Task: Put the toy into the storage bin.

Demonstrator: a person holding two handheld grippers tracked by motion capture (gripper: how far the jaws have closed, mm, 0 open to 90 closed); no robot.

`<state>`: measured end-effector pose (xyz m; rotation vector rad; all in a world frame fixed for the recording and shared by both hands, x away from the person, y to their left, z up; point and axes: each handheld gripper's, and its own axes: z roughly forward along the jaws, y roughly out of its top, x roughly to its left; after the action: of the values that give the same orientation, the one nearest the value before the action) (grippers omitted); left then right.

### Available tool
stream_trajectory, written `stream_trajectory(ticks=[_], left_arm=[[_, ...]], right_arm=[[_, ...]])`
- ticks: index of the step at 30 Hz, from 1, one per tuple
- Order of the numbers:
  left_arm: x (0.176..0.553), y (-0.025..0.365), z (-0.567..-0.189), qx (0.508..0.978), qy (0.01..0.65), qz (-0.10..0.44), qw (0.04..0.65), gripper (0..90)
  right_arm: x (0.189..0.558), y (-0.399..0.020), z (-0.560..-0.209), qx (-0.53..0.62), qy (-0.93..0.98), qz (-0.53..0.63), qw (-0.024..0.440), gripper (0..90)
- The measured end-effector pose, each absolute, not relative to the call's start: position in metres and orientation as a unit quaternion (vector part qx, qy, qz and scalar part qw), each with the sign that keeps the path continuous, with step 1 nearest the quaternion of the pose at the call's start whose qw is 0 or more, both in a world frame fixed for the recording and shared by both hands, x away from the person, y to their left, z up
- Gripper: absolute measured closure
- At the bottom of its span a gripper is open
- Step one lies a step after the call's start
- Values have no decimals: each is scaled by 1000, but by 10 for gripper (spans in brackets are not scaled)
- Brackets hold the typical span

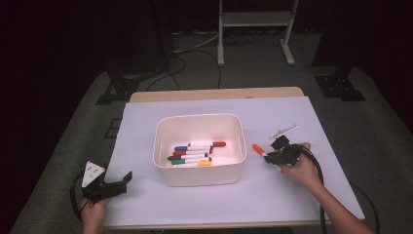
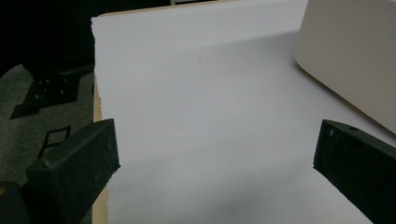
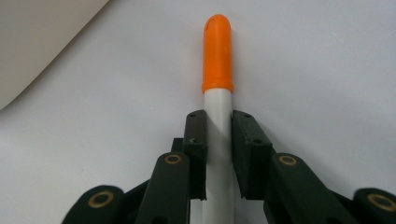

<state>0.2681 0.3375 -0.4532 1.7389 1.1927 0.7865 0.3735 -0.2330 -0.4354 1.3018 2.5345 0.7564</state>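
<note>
A white marker with an orange cap [image 3: 217, 79] lies on the white sheet, and my right gripper [image 3: 217, 122] is shut on its barrel with the cap sticking out ahead of the jaws. From above, the orange-capped marker [image 1: 258, 148] points toward the white bin [image 1: 163, 141], just right of it, with my right gripper [image 1: 269, 156] behind it. Several coloured markers [image 1: 195, 153] lie inside the bin. My left gripper [image 1: 127, 178] rests at the table's front left corner, open with nothing between its jaws. Its open fingers [image 2: 74, 172] frame bare white sheet, with the bin's wall [image 2: 350, 51] at the upper right.
The white sheet [image 1: 292, 190] covers the tabletop. A small thin tool-like object [image 1: 284, 130] lies just beyond my right gripper. Cables [image 1: 321, 195] trail from both grippers off the front edge. A stand's legs [image 1: 253, 29] rise on the floor behind the table.
</note>
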Motion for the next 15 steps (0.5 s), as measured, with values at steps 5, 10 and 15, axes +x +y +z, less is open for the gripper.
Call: stream_trajectory(ticks=[5,10,15], left_arm=[[268,337,-453,697,478,316,430,0],[268,337,-453,698,477,318,430,0],[268,337,-453,698,476,319,430,0]], right_arm=[[371,-236,-433,439,856,261,80,758],[364,-239,-424,440,851,279,65,757],[358,-243,-408,433,848,299,60,758]])
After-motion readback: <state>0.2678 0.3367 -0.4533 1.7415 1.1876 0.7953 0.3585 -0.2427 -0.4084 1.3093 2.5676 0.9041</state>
